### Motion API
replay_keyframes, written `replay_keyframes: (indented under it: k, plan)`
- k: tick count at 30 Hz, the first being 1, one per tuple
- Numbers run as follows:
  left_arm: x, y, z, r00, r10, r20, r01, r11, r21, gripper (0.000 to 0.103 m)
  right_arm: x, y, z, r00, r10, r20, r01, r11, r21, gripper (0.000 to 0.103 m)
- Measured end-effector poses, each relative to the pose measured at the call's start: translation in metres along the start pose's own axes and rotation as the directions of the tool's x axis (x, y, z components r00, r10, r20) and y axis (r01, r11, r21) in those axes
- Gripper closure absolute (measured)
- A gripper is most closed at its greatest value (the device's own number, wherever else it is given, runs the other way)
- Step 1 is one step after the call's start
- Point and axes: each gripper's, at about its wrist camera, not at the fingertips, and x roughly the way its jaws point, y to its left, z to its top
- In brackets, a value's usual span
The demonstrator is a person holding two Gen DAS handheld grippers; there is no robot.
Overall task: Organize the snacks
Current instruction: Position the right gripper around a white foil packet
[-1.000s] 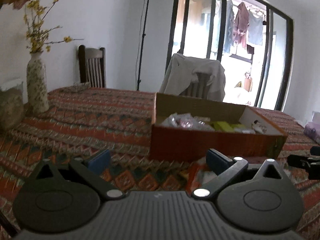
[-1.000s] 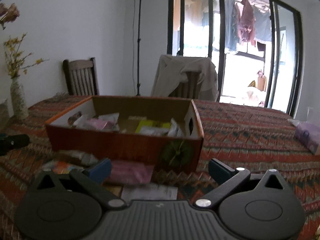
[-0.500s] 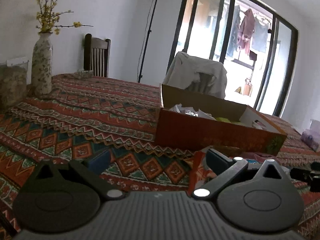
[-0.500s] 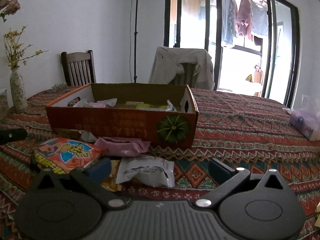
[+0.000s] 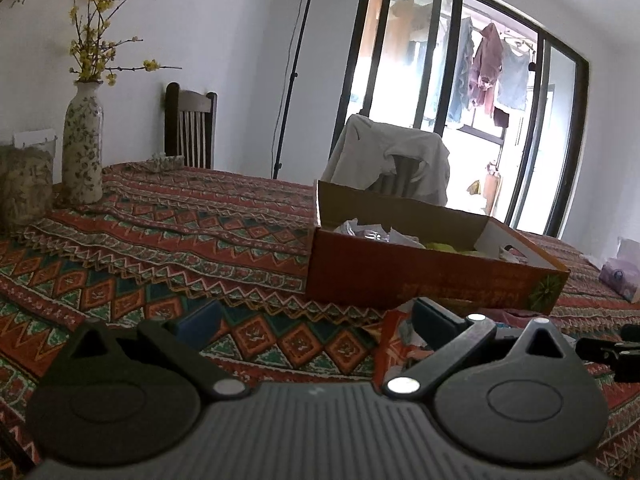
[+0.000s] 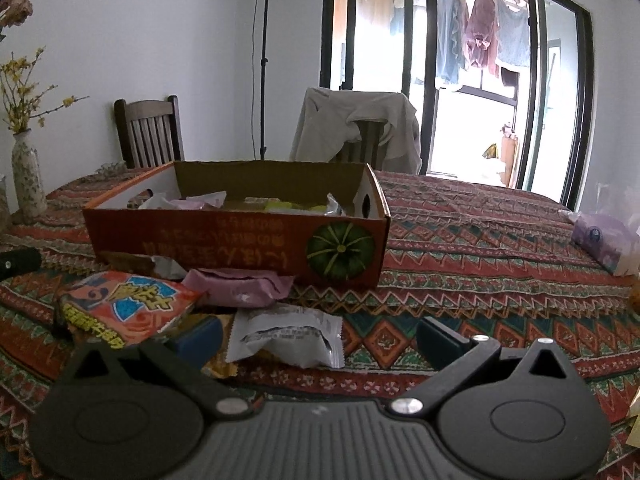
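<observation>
Both the left gripper (image 5: 316, 322) and right gripper (image 6: 318, 336) hang spread, empty. The white packet (image 6: 286, 338) looks slippery; a shallow pinch could drop it short of the box (image 6: 236, 236).

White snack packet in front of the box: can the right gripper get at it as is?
Probably yes. The right gripper is open, and the white snack packet lies flat on the tablecloth between its fingers, nothing on top.

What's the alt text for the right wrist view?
The open right gripper hovers low over a patterned tablecloth, facing loose snack packets: a white packet, a pink packet and an orange bag. Behind them stands an orange cardboard box with a pumpkin picture, already holding snacks.
</observation>
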Motion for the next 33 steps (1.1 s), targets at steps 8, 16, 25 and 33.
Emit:
replay_keyframes:
  k: [8,16,25,33]
  plan:
    - [0.001,0.002,0.0,1.0,0.003,-0.009,-0.003,1.0,-0.01,0.0,0.002,0.001,0.002,1.0,0.018,-0.011,-0.017,1.0,0.004,0.0]
    - [0.002,0.002,0.0,1.0,0.0,-0.014,0.0,1.0,-0.013,0.0,0.035,0.01,0.012,0.996,-0.002,-0.093,0.0,1.0,-0.015,0.0]
    - [0.004,0.004,0.001,1.0,0.001,-0.029,-0.001,1.0,-0.022,0.0,0.058,0.001,0.009,0.983,0.093,-0.155,-0.081,0.993,0.085,0.028]
    - [0.006,0.004,0.001,0.999,0.006,-0.043,-0.007,1.0,-0.026,0.0,0.039,-0.007,0.007,0.994,0.077,-0.083,-0.069,0.993,0.094,0.058]
